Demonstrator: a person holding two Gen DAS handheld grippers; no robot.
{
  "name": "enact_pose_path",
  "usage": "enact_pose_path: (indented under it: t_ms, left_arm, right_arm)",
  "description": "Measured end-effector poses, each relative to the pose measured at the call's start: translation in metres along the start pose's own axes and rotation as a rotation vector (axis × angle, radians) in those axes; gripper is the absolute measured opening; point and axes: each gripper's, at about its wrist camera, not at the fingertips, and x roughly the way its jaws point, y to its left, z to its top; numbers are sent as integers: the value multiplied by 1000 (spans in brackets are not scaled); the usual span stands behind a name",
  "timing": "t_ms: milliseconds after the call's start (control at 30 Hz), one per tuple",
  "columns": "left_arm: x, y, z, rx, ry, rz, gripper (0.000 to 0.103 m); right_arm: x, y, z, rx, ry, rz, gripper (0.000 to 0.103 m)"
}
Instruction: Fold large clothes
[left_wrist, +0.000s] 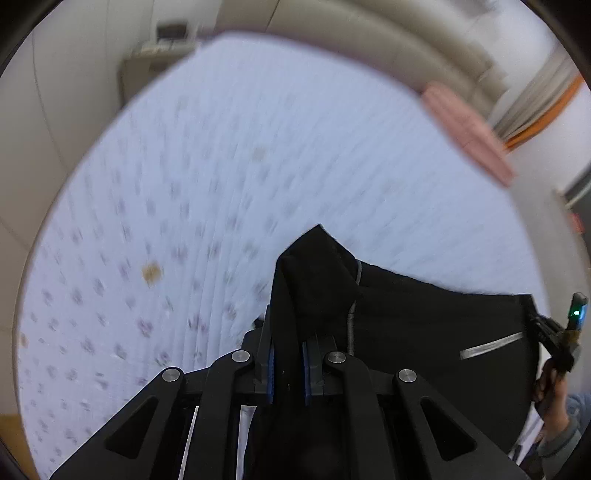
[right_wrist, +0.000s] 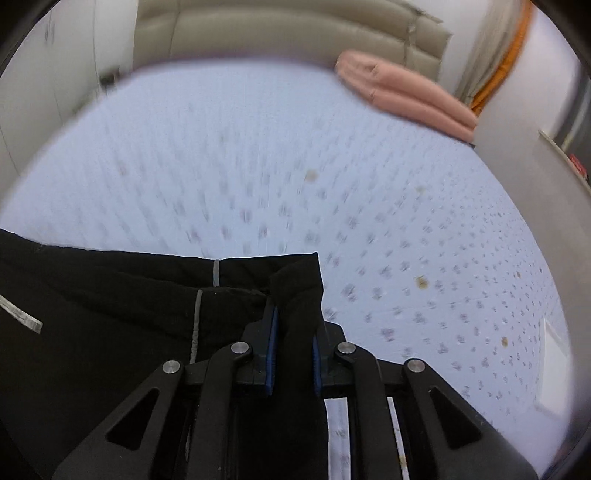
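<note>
Both tongs are clamped on cloth. The left tongs (left_wrist: 288, 363) pinch a bunched corner of the black garment (left_wrist: 424, 332) between blue pads, the fabric standing up in a peak above them; the right tongs (right_wrist: 293, 360) bite the opposite corner in the same way. In the left wrist view the right tongs appear at the far right edge with a hand (left_wrist: 552, 387) behind them, and the black cloth runs between the two grips along one fairly straight edge.

The garment lies at the near side of a bed (left_wrist: 221, 166) covered in a pale sheet with small purple motifs and a few brownish spots. A grey seam and a short reflective stripe (left_wrist: 491, 345) show on the black fabric. How much of the garment hangs below or behind the tongs cannot be seen, so its full shape is unclear.

As a judgement, the task looks early: two corners are gripped, but no finished fold is visible, and the cloth has yet to be laid flat or doubled over.

Room for moving is generous ahead: the sheet is bare from the garment's far edge up to the padded headboard (right_wrist: 295, 33). A pink folded item (right_wrist: 406, 96) sits near the far right corner, well apart from the black cloth. Walls run along both sides of the bed.
</note>
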Motion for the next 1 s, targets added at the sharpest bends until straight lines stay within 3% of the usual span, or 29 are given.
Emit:
enact_pose_path:
  t_ms: [33,100,167,333,433,533,667,767,900,1000]
  left_arm:
    - [25,8,-5,-36,54,-17,11]
    - [43,16,-13,-69,64,-33,15]
    - [48,16,-17,-72,53,-28,16]
    - [53,14,-15,-44,82,-21,23]
    - [35,35,-2,-101,98,18,67]
    - [7,59,2,-139,73,-30,69]
    - [-29,45,-11,-28,27,143,69]
    - [-55,37,-29,-34,8,203,65]
    - [-93,-6,-65,14,-47,136,65]
    - [-91,-53,-87,57,-57,100,65]
  right_arm:
    - [21,9,-5,-22,43,2,16]
    - [48,22,-14,-46,106,14,17]
    - [51,28,-15,-55,92,-13,17]
    - [57,18,-14,-4,118,31,26]
    - [54,3,-12,59,156,90,32]
    - [35,-21,-15,170,188,147,50]
    - [-20,-32,-32,244,144,174,50]
    - [-64,-16,-47,211,127,202,51]
    - [-98,22,-65,142,139,271,50]
    - [-107,52,-85,102,134,319,50]
